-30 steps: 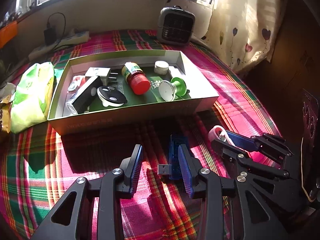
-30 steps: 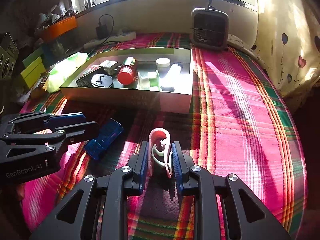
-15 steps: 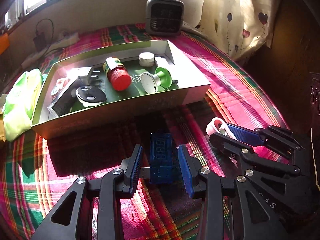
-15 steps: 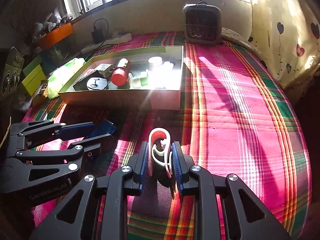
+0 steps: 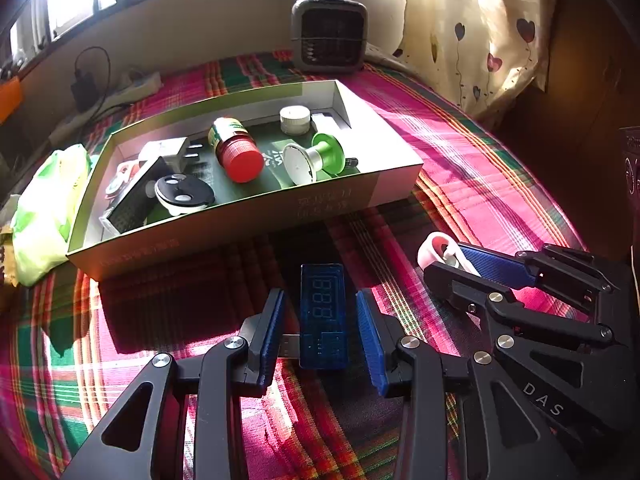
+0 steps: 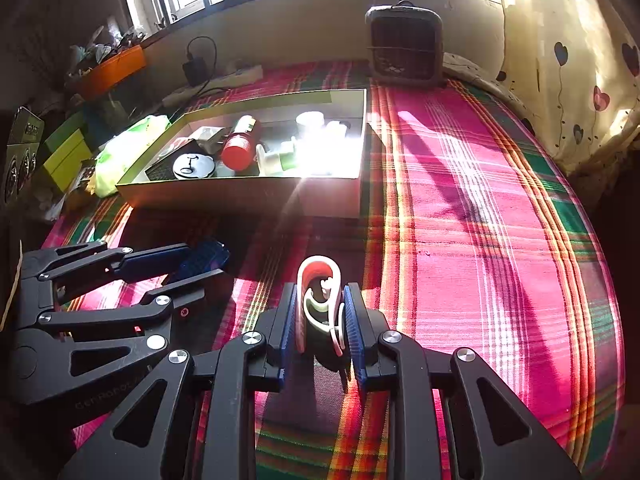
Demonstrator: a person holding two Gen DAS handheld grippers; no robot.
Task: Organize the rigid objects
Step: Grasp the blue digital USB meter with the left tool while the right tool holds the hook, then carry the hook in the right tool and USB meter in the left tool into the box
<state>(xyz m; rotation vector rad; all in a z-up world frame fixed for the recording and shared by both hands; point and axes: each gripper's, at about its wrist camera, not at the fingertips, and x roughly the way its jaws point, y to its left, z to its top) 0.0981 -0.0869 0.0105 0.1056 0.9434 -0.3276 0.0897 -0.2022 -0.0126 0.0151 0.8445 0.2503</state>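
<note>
USB meter [image 5: 322, 316] between open left gripper [image 5: 322, 338] fingers

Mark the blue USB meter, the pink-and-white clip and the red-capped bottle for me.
blue USB meter [image 5: 322, 304], left wrist view, on its digit display.
pink-and-white clip [image 6: 319, 270], right wrist view, on the top of its curved loop.
red-capped bottle [image 5: 241, 162], left wrist view, on its red cap.
</note>
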